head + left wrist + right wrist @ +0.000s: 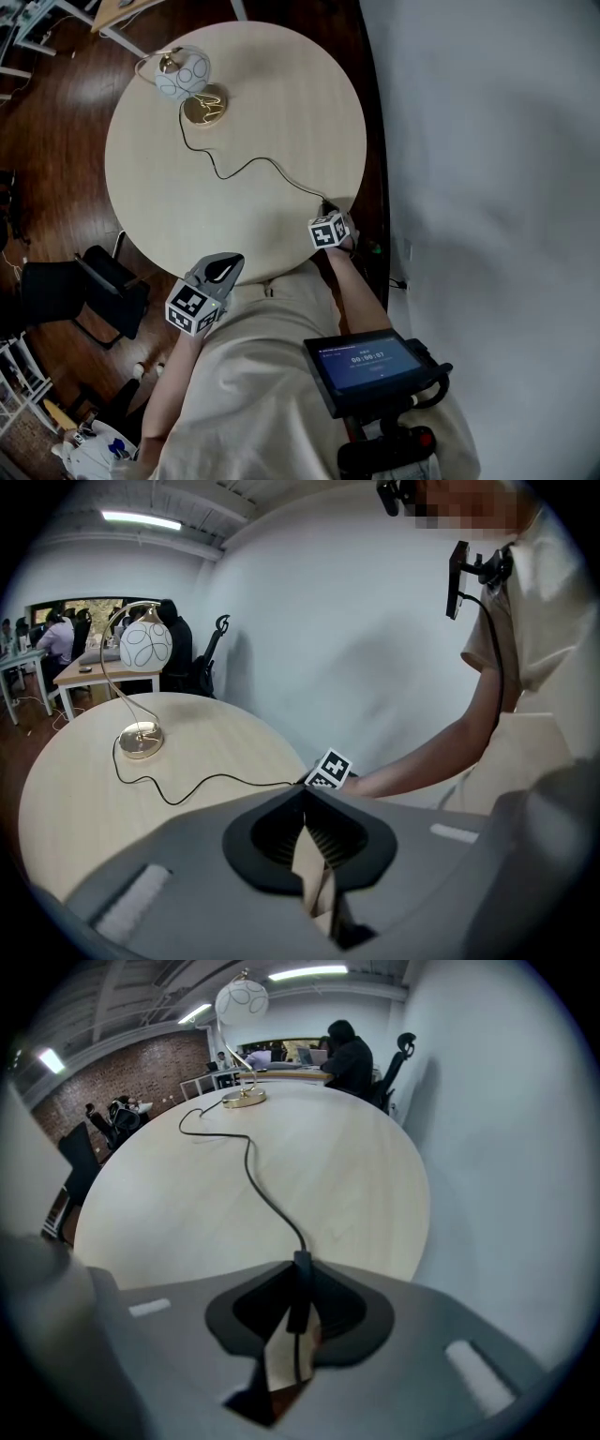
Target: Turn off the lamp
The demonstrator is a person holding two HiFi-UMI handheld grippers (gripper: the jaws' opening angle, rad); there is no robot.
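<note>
Jaws of my right gripper [296, 1288] squeeze the inline switch [300, 1314], since pressing it should cut the lamp [183, 75]; my left gripper [305, 817] waits closed, empty, aside.

I note the lamp [183, 75] upright at the round table's [281, 94] far edge: white globe shade with looping lines, arched brass stem, round brass base [204, 105]. Black cord [250, 1176] snakes to the near rim. The inline switch [301, 1294] is pinched in the right gripper [300, 1269]. Can't tell if it's lit.
</note>
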